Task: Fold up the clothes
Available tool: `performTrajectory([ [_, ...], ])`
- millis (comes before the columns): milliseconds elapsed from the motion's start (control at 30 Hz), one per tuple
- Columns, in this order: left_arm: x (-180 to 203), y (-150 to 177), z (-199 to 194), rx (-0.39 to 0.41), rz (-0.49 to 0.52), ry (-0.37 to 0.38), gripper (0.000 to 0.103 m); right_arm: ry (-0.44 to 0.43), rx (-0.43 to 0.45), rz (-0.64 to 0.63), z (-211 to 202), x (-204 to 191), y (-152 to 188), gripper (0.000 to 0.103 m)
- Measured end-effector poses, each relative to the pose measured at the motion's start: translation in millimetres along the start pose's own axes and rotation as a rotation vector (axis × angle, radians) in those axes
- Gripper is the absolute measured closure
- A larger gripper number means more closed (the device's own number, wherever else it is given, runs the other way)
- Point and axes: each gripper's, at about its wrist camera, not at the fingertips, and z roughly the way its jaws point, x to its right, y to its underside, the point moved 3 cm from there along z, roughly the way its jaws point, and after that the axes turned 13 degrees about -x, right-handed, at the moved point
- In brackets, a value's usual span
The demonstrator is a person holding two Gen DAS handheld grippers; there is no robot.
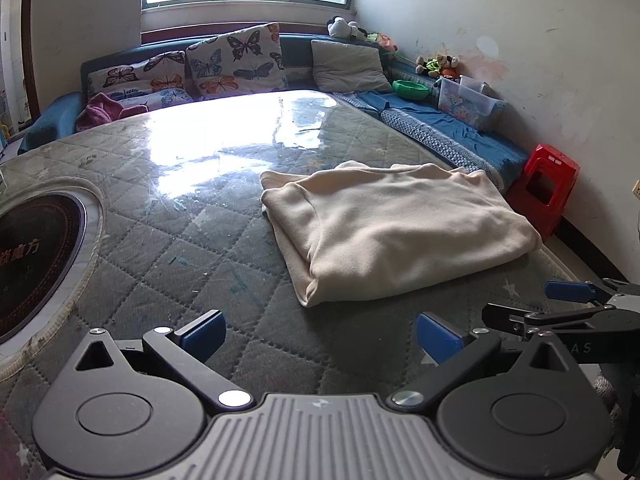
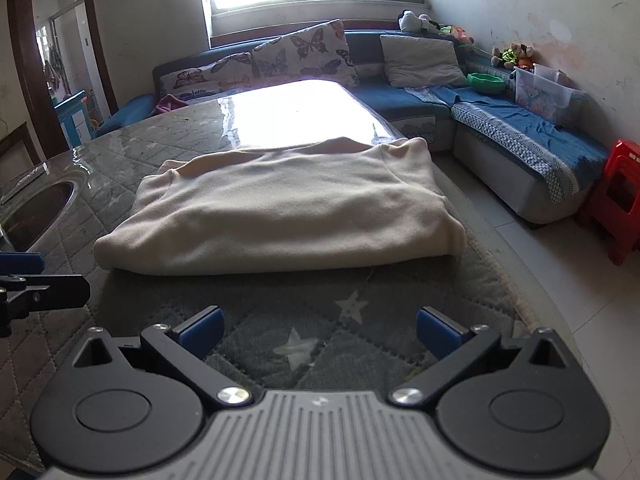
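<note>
We see a cream garment [image 1: 396, 232] folded into a thick, soft rectangle, its rounded fold edge facing us and looser layers showing at its left side, lying on the quilted grey table cover [image 1: 200, 248] near the table's right edge. Our left gripper [image 1: 320, 334] hangs just short of it with its blue pads spread wide and only the cover between them; our right gripper [image 2: 319, 330] is likewise spread apart and holds nothing. The left view alone shows the round dark cooktop [image 1: 36, 256] set into the table; the right view catches only a sliver, perhaps the same inset, and adds the open doorway [image 2: 52, 80] and pale floor [image 2: 540, 272]. Both show the red stool [image 1: 544, 184].
</note>
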Motion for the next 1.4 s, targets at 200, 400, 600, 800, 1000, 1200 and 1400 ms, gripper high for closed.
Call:
performTrajectory([
  [200,1.0,2.0,-1.3,0.010,0.004,0.011,0.000,0.007,0.000,-0.005,-1.6,-1.8,1.0,0.000],
  [400,0.6,4.1,-0.1,0.003,-0.001,-0.007,0.000,0.004,0.000,-0.004,-2.7,-1.4,2.0,0.000],
  [600,0.2,6.3,1.3,-0.006,-0.007,-0.026,0.000,0.001,-0.004,-0.007,-2.4,-1.8,2.4,0.000],
  [800,1.6,6.0,2.9,-0.015,-0.004,-0.022,0.000,0.002,-0.003,-0.008,-3.3,-1.9,1.9,0.000],
  [1000,4.2,7.6,4.7,-0.018,0.006,-0.048,0.000,0.003,-0.003,-0.004,-3.2,-1.3,2.0,0.000],
  [1200,3.9,8.6,5.8,-0.023,0.005,-0.054,0.000,0.002,-0.004,-0.002,-3.2,-1.2,2.2,0.000],
  [1400,4.4,9.3,6.2,-0.024,0.009,-0.062,0.000,0.003,-0.004,-0.004,-3.6,-2.2,2.5,0.000],
])
